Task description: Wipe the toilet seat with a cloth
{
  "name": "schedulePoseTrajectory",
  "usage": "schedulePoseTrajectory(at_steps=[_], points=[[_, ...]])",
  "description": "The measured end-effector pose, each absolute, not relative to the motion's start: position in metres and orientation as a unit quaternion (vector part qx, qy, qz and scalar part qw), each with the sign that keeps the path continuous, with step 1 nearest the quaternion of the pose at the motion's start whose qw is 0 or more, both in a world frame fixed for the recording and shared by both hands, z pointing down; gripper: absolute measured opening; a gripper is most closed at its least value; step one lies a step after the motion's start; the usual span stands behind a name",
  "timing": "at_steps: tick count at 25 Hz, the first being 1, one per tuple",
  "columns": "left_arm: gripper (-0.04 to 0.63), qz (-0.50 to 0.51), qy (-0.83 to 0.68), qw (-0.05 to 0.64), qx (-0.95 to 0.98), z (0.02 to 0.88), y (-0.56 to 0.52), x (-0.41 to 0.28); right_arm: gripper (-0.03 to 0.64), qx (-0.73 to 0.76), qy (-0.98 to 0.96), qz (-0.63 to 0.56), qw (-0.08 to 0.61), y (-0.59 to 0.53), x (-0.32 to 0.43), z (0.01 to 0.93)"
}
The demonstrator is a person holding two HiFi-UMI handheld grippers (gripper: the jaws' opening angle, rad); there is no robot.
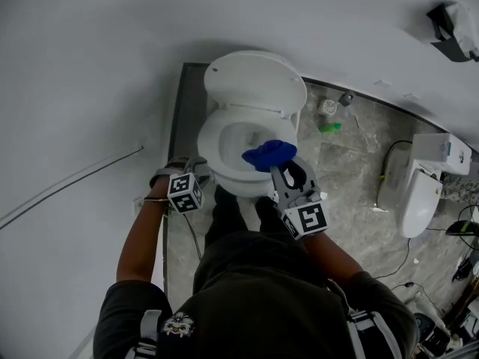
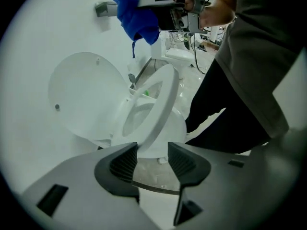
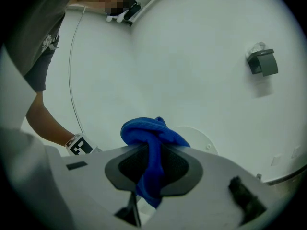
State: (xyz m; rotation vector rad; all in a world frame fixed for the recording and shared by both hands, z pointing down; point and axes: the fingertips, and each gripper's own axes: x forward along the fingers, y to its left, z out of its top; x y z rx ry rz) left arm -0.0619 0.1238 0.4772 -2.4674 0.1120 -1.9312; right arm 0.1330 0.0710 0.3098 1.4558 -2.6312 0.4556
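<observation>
Clamps blue cloth [image 1: 268,155] tight in right gripper [image 1: 284,165] above toilet bowl [image 1: 221,149], holds left gripper [image 2: 152,159] open at seat [image 2: 160,99] rim.

Over at the right edge of the head view a second toilet [image 1: 420,191] is standing on the grey marbled floor [image 1: 352,185]. Up in the middle a green bottle [image 1: 330,128] is sitting on that floor, a white round thing [image 1: 328,106] just above it in the frame. Black cables [image 1: 408,251] are trailing through the lower right. A paper holder [image 1: 451,30] is hanging on the white wall [image 1: 90,66] at the upper right, and a thin cable [image 1: 75,176] is running along the wall at the left.
</observation>
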Motion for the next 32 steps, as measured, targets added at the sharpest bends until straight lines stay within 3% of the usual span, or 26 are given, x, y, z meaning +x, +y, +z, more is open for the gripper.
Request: schedulePoseTrajectory(at_steps=[12, 29, 32], points=[[0.235, -0.660, -0.021, -0.074, -0.747, 0.568, 0.199, -0.061, 0.074, 0.422, -0.877, 0.212, 0.092, 0.109, 0.132, 0.381], [0.236, -0.627, -0.038, -0.209, -0.749, 0.707, 0.240, -0.060, 0.074, 0.431, -0.848, 0.267, 0.156, 0.131, 0.104, 0.502], [0.210, -0.630, -0.021, -0.218, -0.745, 0.727, 0.237, -0.061, 0.074, 0.437, -0.841, 0.269, 0.171, 0.133, 0.097, 0.523]])
